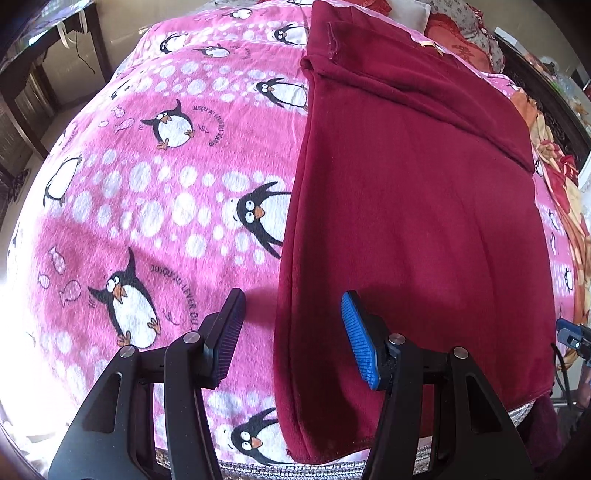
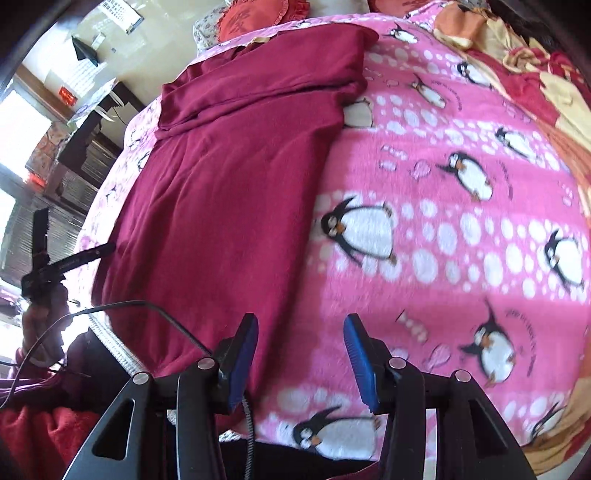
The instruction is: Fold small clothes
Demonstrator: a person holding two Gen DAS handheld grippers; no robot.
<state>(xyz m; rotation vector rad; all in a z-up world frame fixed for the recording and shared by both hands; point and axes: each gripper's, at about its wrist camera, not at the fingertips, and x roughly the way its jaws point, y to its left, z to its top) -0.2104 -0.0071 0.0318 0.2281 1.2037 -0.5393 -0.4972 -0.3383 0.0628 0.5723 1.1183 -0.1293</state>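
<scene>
Garment [image 1: 413, 206] is a dark red knit, lying flat on the pink penguin blanket [image 1: 155, 192] that covers the bed, running lengthwise from the near edge toward the head end. Sleeves look already folded in across the top, so it reads as a long narrow strip; I judge the side folds done and the lengthwise fold left. I've got the left gripper [image 1: 291, 332] straddling the garment's left long edge near the bottom hem: one pad over blanket, the other over red cloth, fingers released, nothing between them pressing. Right gripper [image 2: 300, 354] mirrors it on the right long edge, one pad over cloth, the other over blanket, also empty, jaws apart with no cloth pinched. That placement is deliberate: both near corners of the hem in reach so I can pinch them together and carry the hem up toward the collar. Both point steeply down, which suits a pinch off a soft surface. Risk: fleece blanket is plush, so pads may grab blanket pile with the knit. In the right wrist view the other handle [image 2: 44, 266] and a hand [image 2: 37, 321] show at the left, plus a cable [image 2: 122, 306] trailing over the hem; it could snag. Pillows [image 2: 255, 14] sit at the far end, clear of the fold path.
</scene>
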